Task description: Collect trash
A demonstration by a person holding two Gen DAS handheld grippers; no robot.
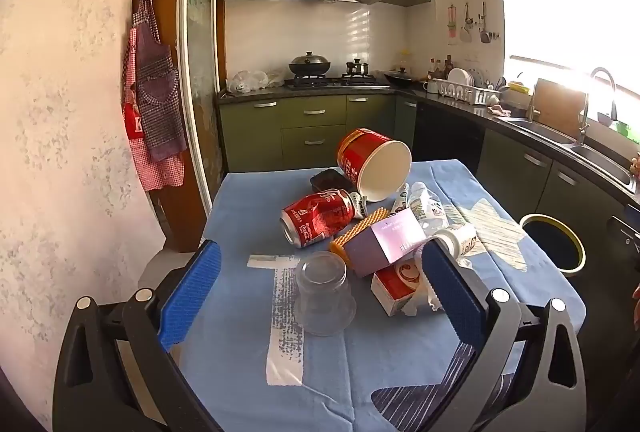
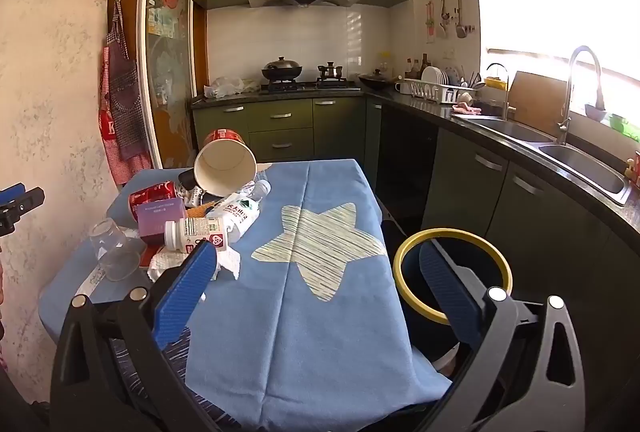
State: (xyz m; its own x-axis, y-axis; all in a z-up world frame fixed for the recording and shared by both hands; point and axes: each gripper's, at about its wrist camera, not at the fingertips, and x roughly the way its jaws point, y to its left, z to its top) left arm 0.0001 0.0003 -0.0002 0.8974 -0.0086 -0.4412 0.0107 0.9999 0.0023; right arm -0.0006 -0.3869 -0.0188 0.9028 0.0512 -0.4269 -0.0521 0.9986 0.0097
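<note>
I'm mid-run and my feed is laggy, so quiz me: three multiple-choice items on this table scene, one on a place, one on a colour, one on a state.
1. Where is the bin?
A. on the table
B. on the floor beside the table's right edge
C. on the counter

2. What colour is the bin's rim?
A. yellow
B. red
C. white

3. How does the clear plastic cup stand?
A. upright, mouth up
B. on its side
C. upside down, mouth on the cloth

Key: 1 B, in the right wrist view the bin sits lower than the tablecloth, past its right edge. 2 A, a yellow ring runs round its opening. 3 C, in the left wrist view the cup's closed base faces up and its wider mouth rests on the cloth.
</note>
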